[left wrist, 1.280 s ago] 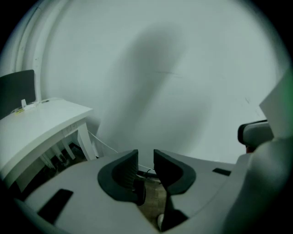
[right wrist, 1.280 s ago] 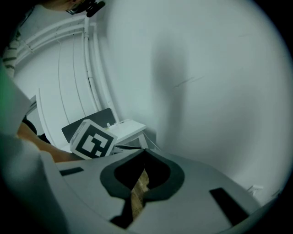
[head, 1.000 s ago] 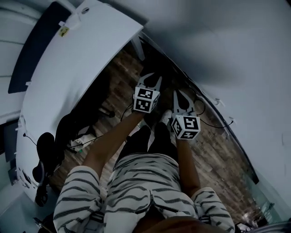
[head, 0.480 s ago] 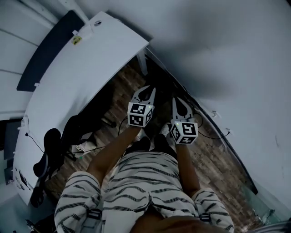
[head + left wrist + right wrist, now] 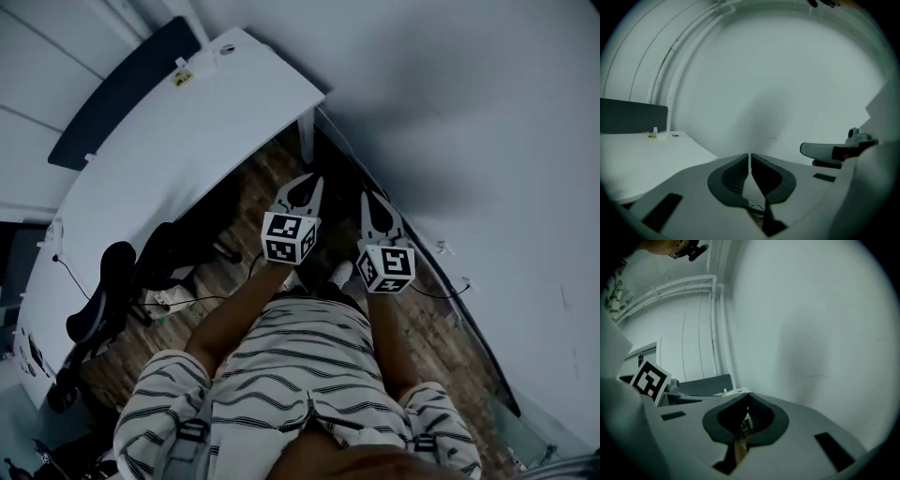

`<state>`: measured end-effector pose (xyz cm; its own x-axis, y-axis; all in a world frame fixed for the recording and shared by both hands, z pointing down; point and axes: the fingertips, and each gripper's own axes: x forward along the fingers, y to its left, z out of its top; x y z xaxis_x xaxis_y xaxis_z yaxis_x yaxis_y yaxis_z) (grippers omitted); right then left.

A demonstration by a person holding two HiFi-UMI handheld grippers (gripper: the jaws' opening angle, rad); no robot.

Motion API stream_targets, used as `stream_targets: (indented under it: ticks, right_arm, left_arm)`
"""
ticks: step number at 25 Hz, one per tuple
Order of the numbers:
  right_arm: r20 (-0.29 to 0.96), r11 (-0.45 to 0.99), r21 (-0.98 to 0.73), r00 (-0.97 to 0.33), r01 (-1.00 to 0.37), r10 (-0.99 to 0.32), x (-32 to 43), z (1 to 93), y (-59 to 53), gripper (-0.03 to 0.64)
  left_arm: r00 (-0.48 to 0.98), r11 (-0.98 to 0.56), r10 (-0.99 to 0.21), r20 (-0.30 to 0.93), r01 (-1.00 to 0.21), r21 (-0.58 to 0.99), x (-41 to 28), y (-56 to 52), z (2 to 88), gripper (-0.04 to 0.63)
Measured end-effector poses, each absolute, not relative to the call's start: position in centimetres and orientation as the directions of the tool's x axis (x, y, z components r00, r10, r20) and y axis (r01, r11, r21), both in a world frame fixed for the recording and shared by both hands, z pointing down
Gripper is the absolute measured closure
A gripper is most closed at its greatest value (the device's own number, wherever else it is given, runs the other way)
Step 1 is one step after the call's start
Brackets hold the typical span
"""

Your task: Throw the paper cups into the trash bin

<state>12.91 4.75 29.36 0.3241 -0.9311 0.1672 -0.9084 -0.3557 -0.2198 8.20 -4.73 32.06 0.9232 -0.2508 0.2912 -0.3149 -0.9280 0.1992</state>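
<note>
No paper cups in any view and no trash bin either, so where they are can't be told from here. Judgement: paper cups are light, thin-walled and easy to crush, and an empty one tips at a touch. Best hold is at the rim, one jaw inside and one outside, with a soft pinch.

Left tool (image 5: 307,181) is clenched with its pads together and nothing between them; its jaws have just been closing on nothing. Right tool (image 5: 371,197) is also clenched and empty. Both point at the blank wall (image 5: 469,112), side by side over the wooden floor (image 5: 431,328), with the white bench (image 5: 187,141) off to the left.

Versus earlier: both tools have risen, the left jaws have gone from slightly apart to closed, and the bench corner sits further right in the head view.
</note>
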Motion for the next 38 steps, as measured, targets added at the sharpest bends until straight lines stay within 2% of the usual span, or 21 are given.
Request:
stream_targets:
  ticks: [20, 38]
  right_arm:
    - [0.081, -0.307, -0.149, 0.298, -0.940, -0.951, 10.7, 24.9, 3.6, 0.607]
    - [0.056, -0.319, -0.154, 0.314, -0.935, -0.948, 11.4, 24.0, 4.0, 0.607]
  left_arm:
    - [0.952, -0.947, -0.268, 0.149, -0.289, 0.143, 5.4, -4.0, 25.5, 0.568]
    - [0.957, -0.954, -0.254, 0.137, -0.271, 0.126, 5.6, -2.4, 25.1, 0.568]
